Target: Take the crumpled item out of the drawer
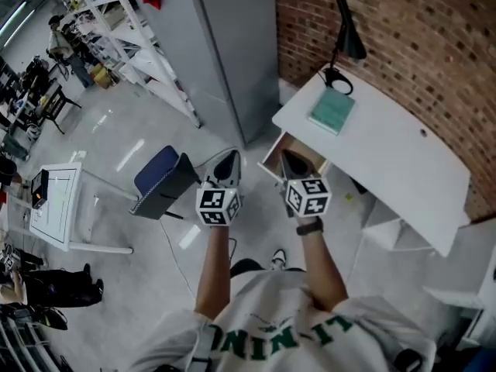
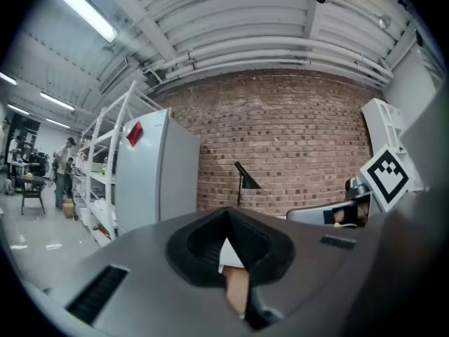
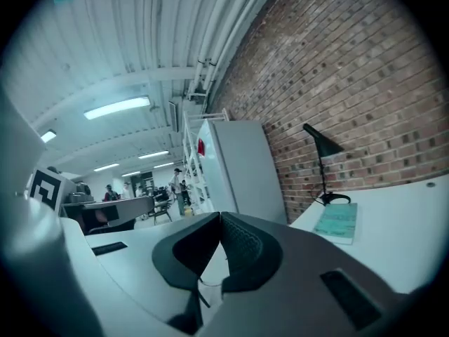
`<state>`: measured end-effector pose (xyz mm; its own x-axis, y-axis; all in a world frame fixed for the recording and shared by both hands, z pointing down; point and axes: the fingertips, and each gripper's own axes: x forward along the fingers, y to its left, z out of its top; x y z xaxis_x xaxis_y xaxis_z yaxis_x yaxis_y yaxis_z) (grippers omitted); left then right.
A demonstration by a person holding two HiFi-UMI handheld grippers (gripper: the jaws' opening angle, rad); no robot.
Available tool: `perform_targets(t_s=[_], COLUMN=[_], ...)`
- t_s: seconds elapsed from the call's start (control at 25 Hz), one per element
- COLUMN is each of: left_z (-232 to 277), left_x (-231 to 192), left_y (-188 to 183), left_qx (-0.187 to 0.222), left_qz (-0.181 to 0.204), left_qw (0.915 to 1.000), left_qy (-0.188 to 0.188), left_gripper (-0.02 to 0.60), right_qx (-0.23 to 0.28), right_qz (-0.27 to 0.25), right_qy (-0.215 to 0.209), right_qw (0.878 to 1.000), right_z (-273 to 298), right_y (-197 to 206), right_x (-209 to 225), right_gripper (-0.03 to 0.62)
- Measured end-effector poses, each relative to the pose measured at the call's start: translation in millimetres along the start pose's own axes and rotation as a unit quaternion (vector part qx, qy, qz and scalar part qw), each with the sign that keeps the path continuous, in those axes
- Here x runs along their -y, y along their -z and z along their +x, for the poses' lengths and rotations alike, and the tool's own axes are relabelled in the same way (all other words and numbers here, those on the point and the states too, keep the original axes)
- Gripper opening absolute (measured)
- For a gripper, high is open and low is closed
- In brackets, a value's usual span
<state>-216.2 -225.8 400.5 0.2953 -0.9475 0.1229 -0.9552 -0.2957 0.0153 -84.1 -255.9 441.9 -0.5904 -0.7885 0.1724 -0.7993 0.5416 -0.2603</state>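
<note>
Under the left end of the white desk (image 1: 387,153) an open drawer (image 1: 273,155) shows a strip of tan inside; I see no crumpled item in it. My right gripper (image 1: 288,158) hovers over the drawer and hides most of it. My left gripper (image 1: 231,160) is beside it to the left, over the floor. In each gripper view the jaws meet at their tips with nothing between them: left gripper (image 2: 226,213), right gripper (image 3: 219,217). Both point level across the room, not down at the drawer.
A teal book (image 1: 332,111) and a black lamp (image 1: 345,37) are on the desk by the brick wall (image 1: 403,29). A grey cabinet (image 1: 232,45) stands behind the drawer. A blue chair (image 1: 159,178) and a small white table (image 1: 58,208) are to the left.
</note>
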Motion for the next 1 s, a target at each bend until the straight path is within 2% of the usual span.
perform_targets(t_s=[0.24, 0.56, 0.76, 1.0], left_z=[68, 136, 174, 202], left_x=[66, 111, 110, 103], left_y=[16, 44, 68, 101], left_qx=[-0.022, -0.039, -0.065, -0.104], left_qz=[0.020, 0.025, 0.017, 0.011], left_qw=[0.9951, 0.9790, 0.9699, 0.9587], left_qy=[0.095, 0.199, 0.234, 0.265], left_gripper=[-0.006, -0.006, -0.006, -0.006], right_qx=[-0.008, -0.036, -0.062, -0.086], right_qz=[0.014, 0.030, 0.040, 0.076], right_qy=[0.075, 0.155, 0.183, 0.211], right_qw=[0.997, 0.987, 0.980, 0.971], right_z=[-25, -28, -6, 19], right_y=[8, 37, 54, 80], right_x=[70, 123, 145, 166], right_gripper=[0.005, 0.005, 0.005, 0.005])
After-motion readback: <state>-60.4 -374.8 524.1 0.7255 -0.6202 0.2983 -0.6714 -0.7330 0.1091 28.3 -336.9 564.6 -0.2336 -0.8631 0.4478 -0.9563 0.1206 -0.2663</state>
